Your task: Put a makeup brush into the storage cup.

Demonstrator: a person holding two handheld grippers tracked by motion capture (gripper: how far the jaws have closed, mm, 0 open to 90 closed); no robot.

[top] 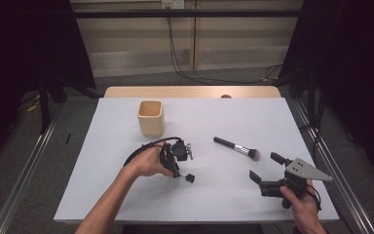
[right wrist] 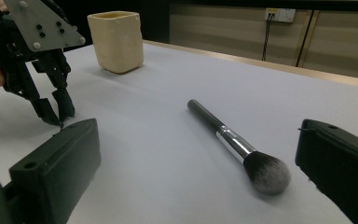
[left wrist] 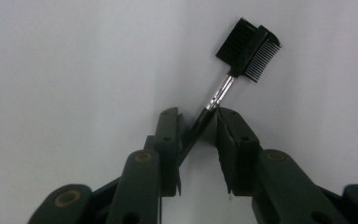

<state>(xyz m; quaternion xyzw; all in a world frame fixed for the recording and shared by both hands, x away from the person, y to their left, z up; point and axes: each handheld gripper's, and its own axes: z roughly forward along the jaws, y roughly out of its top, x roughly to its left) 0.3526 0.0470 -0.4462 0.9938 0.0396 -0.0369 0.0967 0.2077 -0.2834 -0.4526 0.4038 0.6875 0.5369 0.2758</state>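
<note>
In the left gripper view, a small black brow comb-and-brush (left wrist: 249, 49) lies on the white table. Its thin handle runs back at a slant between the jaws of my left gripper (left wrist: 196, 116). The handle rests against the left pad and passes the right tip, with a gap still showing between the pads. In the high view that gripper (top: 177, 171) points down at mid table, and the comb head (top: 190, 178) sticks out beside it. My right gripper (top: 264, 166) is held low at the right with its jaws wide apart and nothing in them. A powder brush (right wrist: 233, 140) lies just ahead of it.
A cream square cup (top: 150, 118) stands upright at the back left of the white table (top: 126, 195). The powder brush (top: 236, 147) lies flat right of centre, bristles toward the right gripper. Metal rails run along both sides of the table.
</note>
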